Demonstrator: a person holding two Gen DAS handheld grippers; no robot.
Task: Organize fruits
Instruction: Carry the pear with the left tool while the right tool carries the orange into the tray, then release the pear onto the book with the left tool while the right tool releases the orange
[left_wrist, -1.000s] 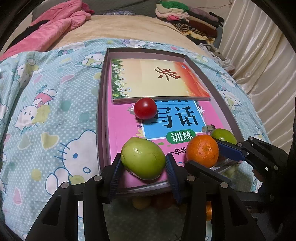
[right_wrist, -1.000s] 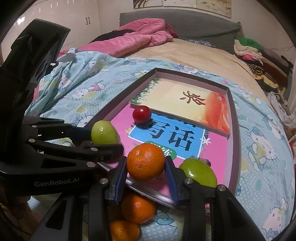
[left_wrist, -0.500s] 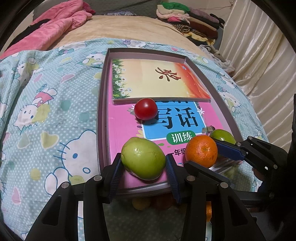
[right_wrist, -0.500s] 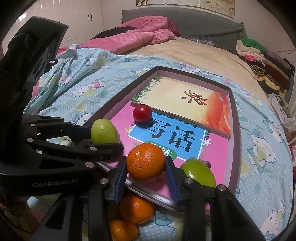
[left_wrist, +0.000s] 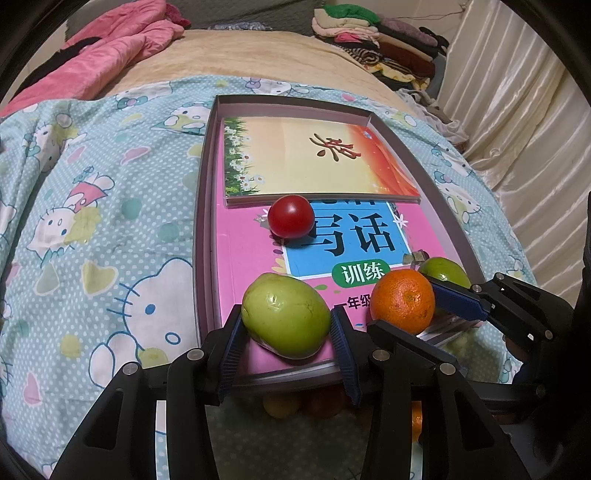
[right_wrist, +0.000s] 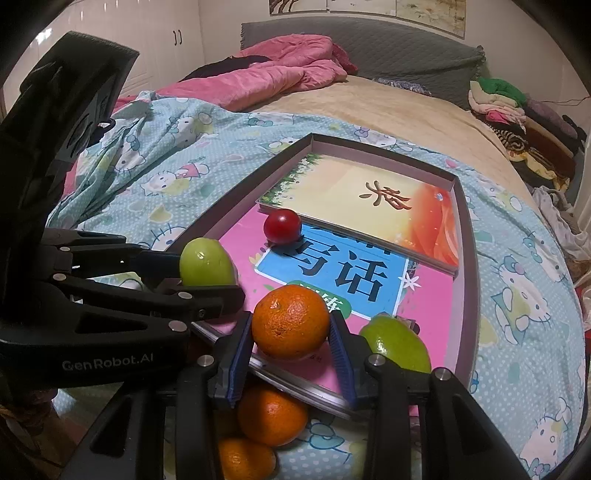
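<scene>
Blue-padded black left gripper (left_wrist: 286, 325) is clamped on a pale green oval fruit (left_wrist: 286, 320) over the near edge of a shallow grey cardboard tray (left_wrist: 203, 206). Just to its right, the black right gripper (right_wrist: 291, 332) squeezes a round orange tangerine (right_wrist: 291, 322). Beyond both, a small red tomato (left_wrist: 291, 216) sits on a pink exercise book (left_wrist: 243, 266) inside the tray. Beside the right gripper lies a second green fruit (right_wrist: 397, 347). Only the right wrist view clearly shows two more tangerines (right_wrist: 271, 415) beneath the grippers (the left view leaves them dim).
</scene>
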